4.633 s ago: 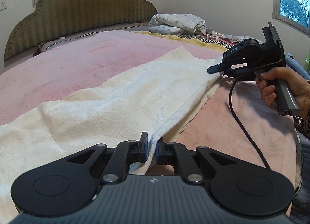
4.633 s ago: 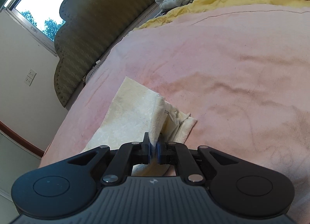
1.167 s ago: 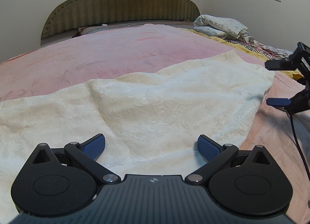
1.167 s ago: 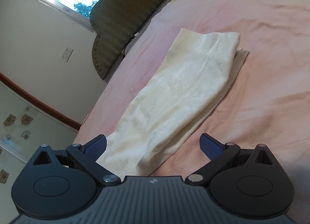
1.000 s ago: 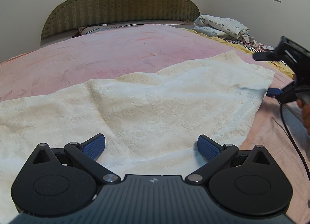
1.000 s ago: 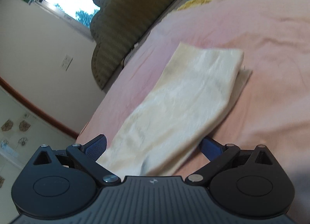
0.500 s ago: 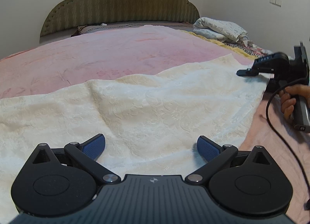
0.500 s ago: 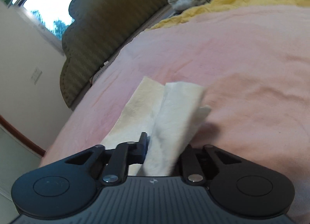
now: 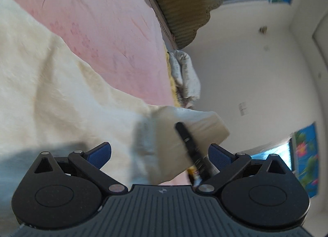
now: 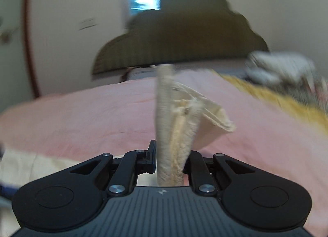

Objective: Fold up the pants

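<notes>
Right jaws clamp pants point(image 10: 172, 134); left jaws wide.

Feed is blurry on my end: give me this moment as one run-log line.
left gripper: open, over pants | right gripper: shut on pants end, lifted above bed | phase: mid-fold | image: motion blur

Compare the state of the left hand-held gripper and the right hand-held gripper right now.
The left hand-held gripper is open, blue pads spread wide; the right hand-held gripper is shut on the cream textured pants. The left grips nothing, pants only lying between its fingers; the right lifts a bunched end above the pink bedspread. Both are the same black two-finger design.
</notes>
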Demonstrator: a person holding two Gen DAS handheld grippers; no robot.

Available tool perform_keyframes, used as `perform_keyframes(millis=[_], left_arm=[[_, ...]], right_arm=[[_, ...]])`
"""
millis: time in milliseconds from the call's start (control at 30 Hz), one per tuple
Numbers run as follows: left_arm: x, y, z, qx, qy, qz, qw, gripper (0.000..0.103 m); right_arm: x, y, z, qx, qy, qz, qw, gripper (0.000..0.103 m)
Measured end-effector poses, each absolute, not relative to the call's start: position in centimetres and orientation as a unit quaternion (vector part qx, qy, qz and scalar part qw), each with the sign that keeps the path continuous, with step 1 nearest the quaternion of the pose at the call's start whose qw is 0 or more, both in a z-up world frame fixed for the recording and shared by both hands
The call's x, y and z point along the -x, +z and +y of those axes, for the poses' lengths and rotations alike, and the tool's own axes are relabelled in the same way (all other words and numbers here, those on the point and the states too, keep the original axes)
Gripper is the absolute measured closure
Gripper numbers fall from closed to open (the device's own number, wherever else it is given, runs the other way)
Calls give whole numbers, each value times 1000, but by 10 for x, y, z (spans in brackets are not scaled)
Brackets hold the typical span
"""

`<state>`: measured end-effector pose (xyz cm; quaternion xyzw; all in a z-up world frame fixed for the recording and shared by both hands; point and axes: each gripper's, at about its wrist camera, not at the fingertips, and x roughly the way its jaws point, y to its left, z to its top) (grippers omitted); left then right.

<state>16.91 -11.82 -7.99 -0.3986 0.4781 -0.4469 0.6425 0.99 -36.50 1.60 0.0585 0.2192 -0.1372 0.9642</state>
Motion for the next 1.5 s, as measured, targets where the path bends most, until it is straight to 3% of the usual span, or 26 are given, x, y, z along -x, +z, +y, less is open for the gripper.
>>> perform_keyframes(millis=[267, 400, 467, 533, 567, 600, 633, 900, 1033, 1300, 1367, 1500], left_arm=[[-190, -104, -122, 508, -413, 472, 590, 0], [-195, -118, -121, 520, -400, 488, 576, 5], [-197, -118, -119, 513, -400, 491, 579, 21], [-196, -113, -120, 486, -406, 490, 599, 56], [-195, -107, -117, 463, -409, 489, 616, 66], [-193, -102, -115, 438, -410, 484, 637, 84], [-189, -95, -114, 410, -410, 477, 661, 93], [-151, -39, -65, 204, -376, 376, 822, 98], [-149, -30, -35, 127, -334, 368, 859, 98], [-163, -67, -4, 114, -282, 404, 863, 92], [-159, -66, -12, 93, -281, 390, 872, 92], [-151, -62, -22, 63, -274, 366, 887, 92]], right_arm=[[-11, 9, -254, 88, -33, 217, 972, 91], [-5, 0, -236, 97, -9, 222, 970, 91], [-1, -2, -232, 111, -6, 216, 970, 91], [2, -5, -229, 124, -7, 220, 968, 91], [3, -8, -228, 137, -9, 225, 965, 91], [3, -10, -224, 153, -14, 230, 961, 91], [3, -11, -221, 165, -18, 232, 958, 91], [-5, -3, -182, 171, 18, 227, 959, 90], [-19, -7, -142, 181, 69, 225, 955, 90], [-55, -27, -92, 211, 121, 268, 932, 90], [-55, -25, -89, 221, 115, 269, 930, 87], [-38, -13, -93, 242, 139, 282, 918, 73]])
